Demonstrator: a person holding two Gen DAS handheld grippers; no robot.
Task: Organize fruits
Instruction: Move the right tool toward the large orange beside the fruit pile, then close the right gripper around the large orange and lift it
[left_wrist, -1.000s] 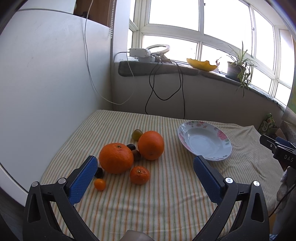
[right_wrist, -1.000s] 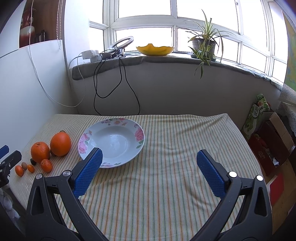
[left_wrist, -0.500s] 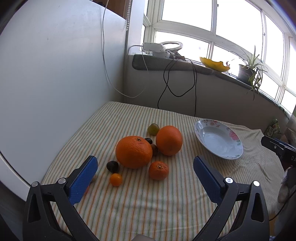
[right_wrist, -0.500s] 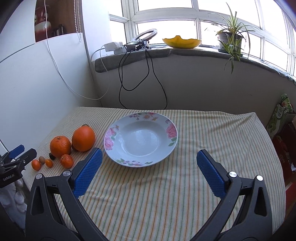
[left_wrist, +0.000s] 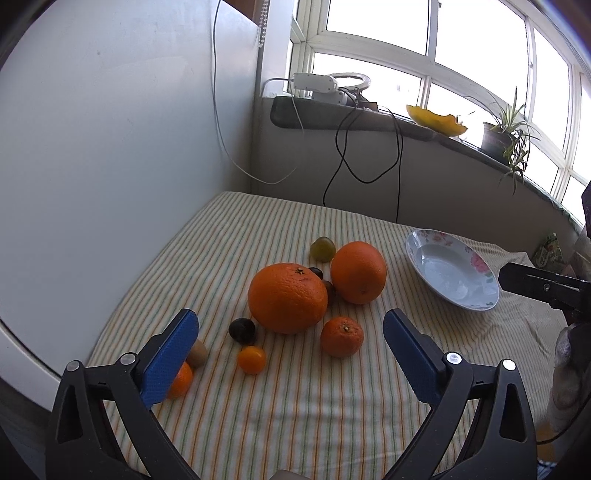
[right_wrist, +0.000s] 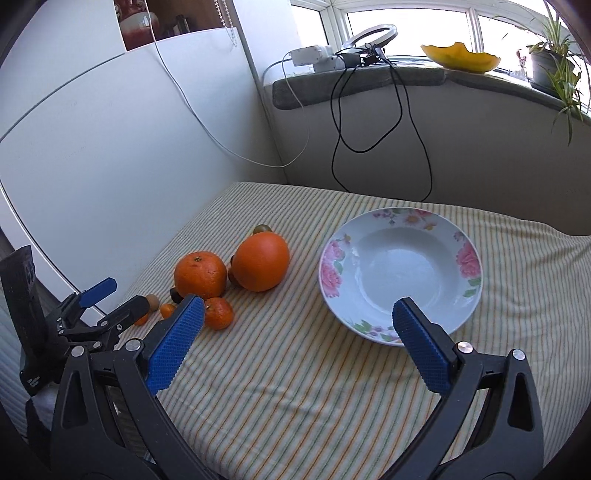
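Sitting empty on the striped desk cloth, the floral bowl (right_wrist: 400, 275) is waiting; every fruit, from the big orange (left_wrist: 287, 297) to the mandarin (left_wrist: 341, 336), is lying outside it. Left gripper (left_wrist: 288, 358) and right gripper (right_wrist: 299, 345) are gaping wide, holding nothing.
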